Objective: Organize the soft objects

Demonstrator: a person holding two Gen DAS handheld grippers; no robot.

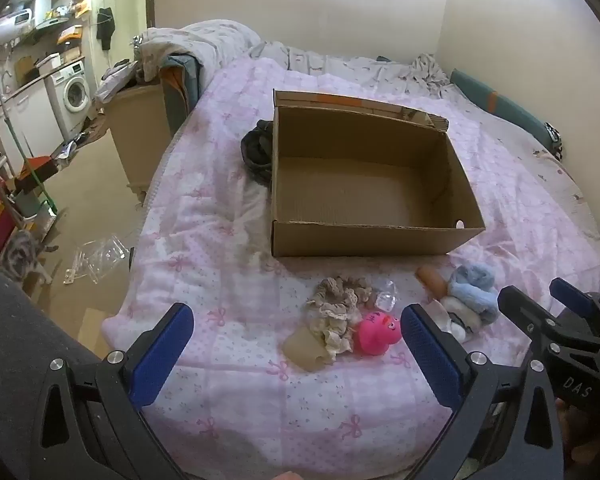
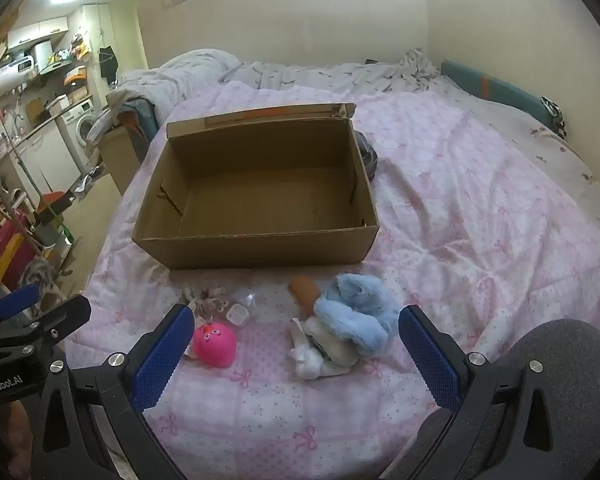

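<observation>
An open, empty cardboard box (image 1: 364,240) (image 2: 256,246) stands on the pink bedspread. In front of it lie a beige lace cloth (image 1: 336,308) (image 2: 206,298), a pink squishy toy (image 1: 378,333) (image 2: 215,343), a small clear plastic piece (image 1: 386,296) (image 2: 238,314), a brown roll (image 1: 432,278) (image 2: 306,290) and a blue fluffy item on white cloth (image 1: 470,292) (image 2: 356,320). My left gripper (image 1: 298,360) is open above the bedspread, short of the pink toy. My right gripper (image 2: 294,360) is open, with the blue and white bundle between its fingers' line of sight. Each gripper shows in the other's view (image 1: 548,296) (image 2: 36,308).
A dark garment (image 1: 258,150) (image 2: 366,152) lies beside the box. Crumpled bedding (image 1: 204,46) is piled at the far end. The bed's left edge drops to a floor with clear plastic (image 1: 96,258), a cat (image 1: 22,254), a cabinet and a washing machine (image 1: 74,94).
</observation>
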